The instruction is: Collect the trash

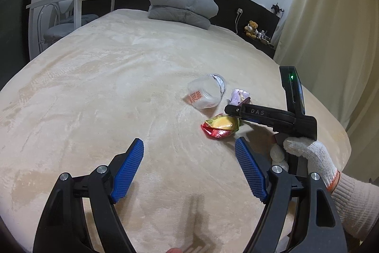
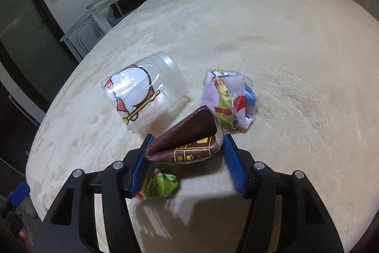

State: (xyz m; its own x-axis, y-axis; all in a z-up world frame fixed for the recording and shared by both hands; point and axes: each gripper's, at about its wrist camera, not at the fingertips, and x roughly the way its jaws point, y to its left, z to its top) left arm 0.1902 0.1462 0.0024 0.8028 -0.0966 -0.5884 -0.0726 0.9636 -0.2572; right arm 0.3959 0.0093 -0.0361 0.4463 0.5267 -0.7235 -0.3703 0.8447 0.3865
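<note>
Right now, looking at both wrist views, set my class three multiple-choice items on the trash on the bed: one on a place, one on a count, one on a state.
1. Where does the clear plastic jar lie?
A. on its side on the bed
B. upright on the white table
C. on the grey pillows

2. How many pieces of trash lie or are held on the bed?
A. two
B. four
C. six

3. What are the right tongs doing?
A. hanging open over bare blanket
B. closed around the brown wrapper
C. gripping the jar

Answers:
1 A, the jar rests tipped over on the blanket.
2 B, there are the jar, the brown wrapper, the purple wrapper and the red and yellow wrapper.
3 B, both blue pads press the brown wrapper's ends, while the left tongs gape empty.
</note>
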